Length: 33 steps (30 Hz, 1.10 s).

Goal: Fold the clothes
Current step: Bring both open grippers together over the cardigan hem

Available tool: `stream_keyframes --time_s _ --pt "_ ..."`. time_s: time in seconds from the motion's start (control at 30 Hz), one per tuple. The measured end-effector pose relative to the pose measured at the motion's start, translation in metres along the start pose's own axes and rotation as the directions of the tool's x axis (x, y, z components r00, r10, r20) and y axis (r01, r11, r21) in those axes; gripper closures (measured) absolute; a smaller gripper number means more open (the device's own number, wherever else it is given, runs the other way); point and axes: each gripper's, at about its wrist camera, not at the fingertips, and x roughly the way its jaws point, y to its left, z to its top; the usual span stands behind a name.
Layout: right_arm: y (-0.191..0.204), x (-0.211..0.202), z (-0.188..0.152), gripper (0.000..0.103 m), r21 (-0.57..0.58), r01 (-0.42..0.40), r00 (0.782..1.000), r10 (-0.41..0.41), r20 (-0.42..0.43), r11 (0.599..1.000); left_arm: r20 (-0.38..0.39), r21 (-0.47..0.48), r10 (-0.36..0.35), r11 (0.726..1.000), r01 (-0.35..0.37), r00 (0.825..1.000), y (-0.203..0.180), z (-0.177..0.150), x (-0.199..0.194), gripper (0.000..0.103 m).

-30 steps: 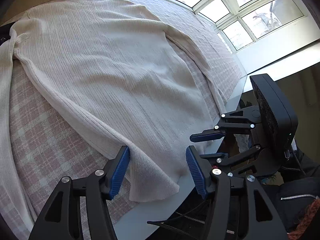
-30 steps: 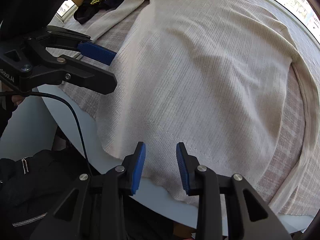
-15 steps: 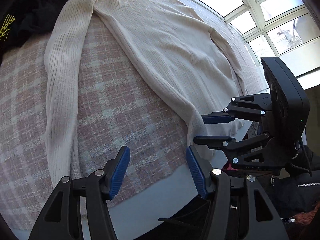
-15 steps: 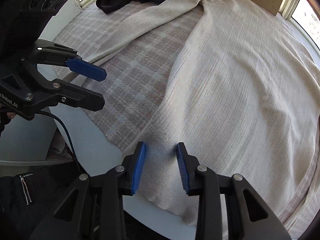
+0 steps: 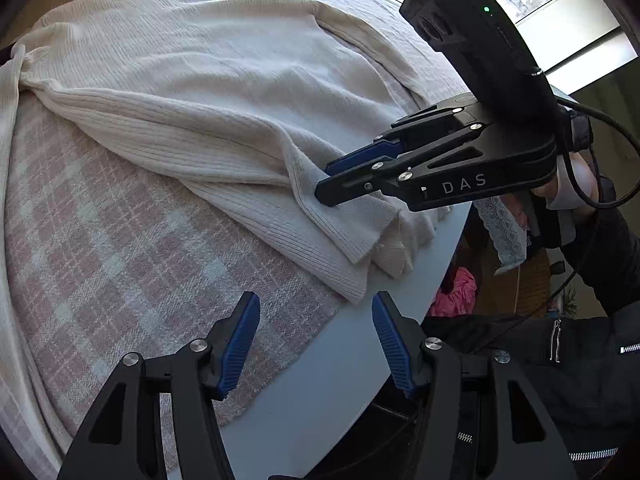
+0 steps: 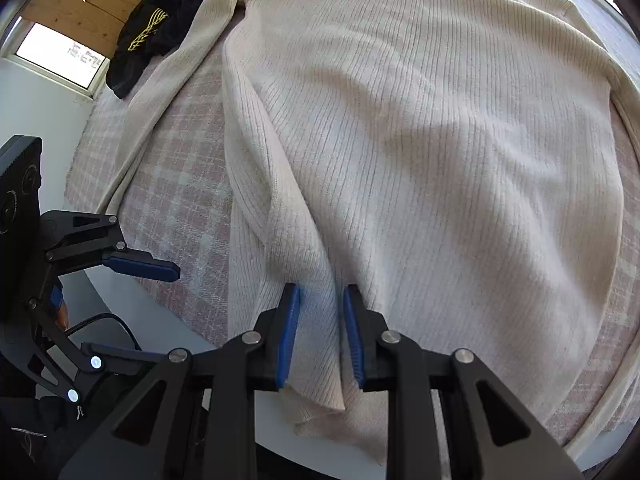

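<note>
Sweater (image 6: 420, 140); black garment (image 6: 148, 32) right-view only

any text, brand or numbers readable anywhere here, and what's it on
"DAS" – white letters on the side of the black right gripper, seen from the left wrist camera.
Yellow graphic on the crumpled black garment – too small and creased to tell if it holds any lettering.
Blurred dark marks beyond the small window – not readable.
No text shows on the cream ribbed sweater or the pink checked cloth.
</note>
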Motion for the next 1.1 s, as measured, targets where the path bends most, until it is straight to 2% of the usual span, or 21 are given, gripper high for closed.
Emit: stream_keyframes --time_s 0.13,0.2,0.3,0.43,0.53,0.57,0.67,0.8,0.97,1.1 --pt "-0.013 0.001 0.002 0.080 0.011 -0.048 0.999 0.048 -0.007 0.999 0.012 0.071 0.031 0.997 -0.032 0.999 -0.022 0.016 0.009 0.047" --pt "-0.019 0.000 0.003 0.080 0.005 -0.058 0.998 0.058 -0.011 0.998 0.012 0.109 0.111 0.988 -0.112 0.994 -0.027 0.022 0.015 0.046" --pt "-0.026 -0.001 0.003 0.080 -0.006 -0.069 0.997 0.069 -0.017 0.998 -0.017 0.124 0.237 0.964 -0.233 0.971 -0.022 0.029 0.029 0.047" --pt "-0.028 -0.019 -0.002 0.080 -0.012 -0.068 0.998 0.067 -0.020 0.998 -0.010 0.154 0.246 0.958 -0.242 0.969 -0.024 0.036 0.040 0.044" --pt "-0.028 -0.027 -0.005 0.080 -0.028 -0.072 0.997 0.072 -0.018 0.997 -0.006 0.218 0.273 0.939 -0.265 0.962 -0.031 0.036 0.045 0.044" --pt "-0.029 -0.031 -0.006 0.080 -0.038 -0.069 0.997 0.069 -0.017 0.997 -0.006 0.209 0.271 0.942 -0.264 0.962 -0.029 0.036 0.044 0.044" --pt "-0.027 -0.038 -0.010 0.079 -0.058 -0.056 0.998 0.056 -0.010 0.997 0.001 0.160 0.260 0.953 -0.257 0.966 -0.021 0.037 0.040 0.059" --pt "-0.036 -0.049 -0.019 0.079 -0.048 -0.051 0.999 0.051 0.001 0.998 0.020 0.083 0.250 0.964 -0.251 0.968 -0.005 0.033 0.028 0.089" --pt "-0.035 -0.059 -0.026 0.079 -0.041 -0.044 0.999 0.045 0.024 0.998 0.029 0.039 0.213 0.976 -0.214 0.977 0.006 0.021 0.017 0.091" --pt "-0.004 -0.069 -0.042 0.078 -0.142 -0.150 0.988 0.152 0.008 0.979 0.025 -0.012 0.184 0.983 -0.184 0.983 0.027 0.009 0.009 0.095"
